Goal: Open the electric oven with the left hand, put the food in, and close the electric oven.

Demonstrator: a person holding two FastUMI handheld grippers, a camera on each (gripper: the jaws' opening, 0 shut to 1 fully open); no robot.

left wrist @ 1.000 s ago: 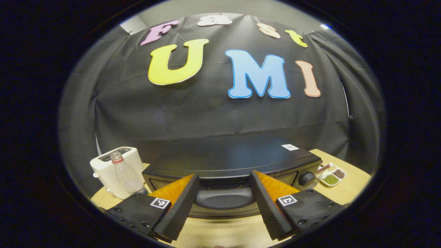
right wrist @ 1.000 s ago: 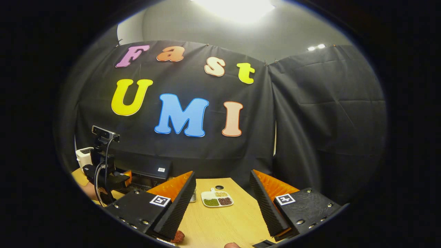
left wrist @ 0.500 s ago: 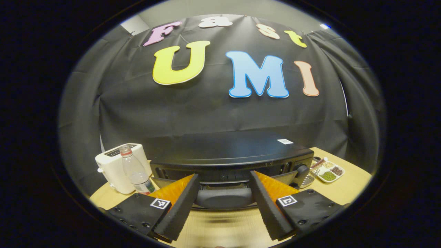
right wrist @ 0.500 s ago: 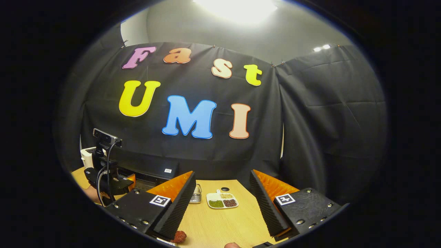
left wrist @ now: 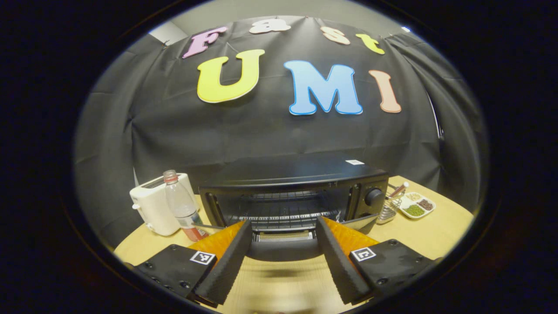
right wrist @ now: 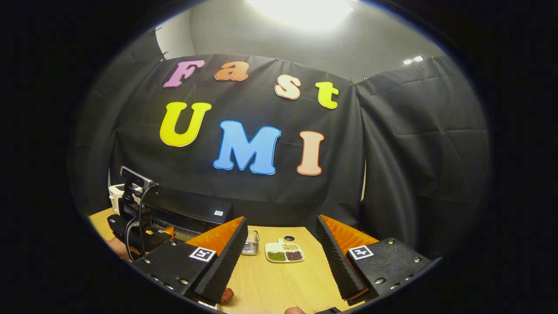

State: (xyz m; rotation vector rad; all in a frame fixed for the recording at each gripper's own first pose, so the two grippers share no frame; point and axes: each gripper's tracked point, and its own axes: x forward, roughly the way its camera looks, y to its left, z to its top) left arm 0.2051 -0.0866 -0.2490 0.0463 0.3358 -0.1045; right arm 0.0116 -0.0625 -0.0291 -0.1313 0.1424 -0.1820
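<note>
oven [left wrist: 296, 192] centre frame, door [left wrist: 283, 248] dropped open | left gripper [left wrist: 283, 257] fingers apart, straddling door handle | right gripper [right wrist: 281, 261] apart, empty | food [right wrist: 226, 295] bottom edge on table, not loaded | closing pending

The left gripper [left wrist: 282, 261] has two wedge-shaped fingers [left wrist: 224, 268] with ribbed inner faces, at the bottom of the frame. Each finger sits on a textured block with round screws and a small square black-and-white marker [left wrist: 203, 257]. The right gripper [right wrist: 279, 264] has the same build. At the lower left of the right gripper view, the left gripper carries a bar-shaped camera [right wrist: 136, 177] on a post with looping black cables [right wrist: 129, 226].
</note>
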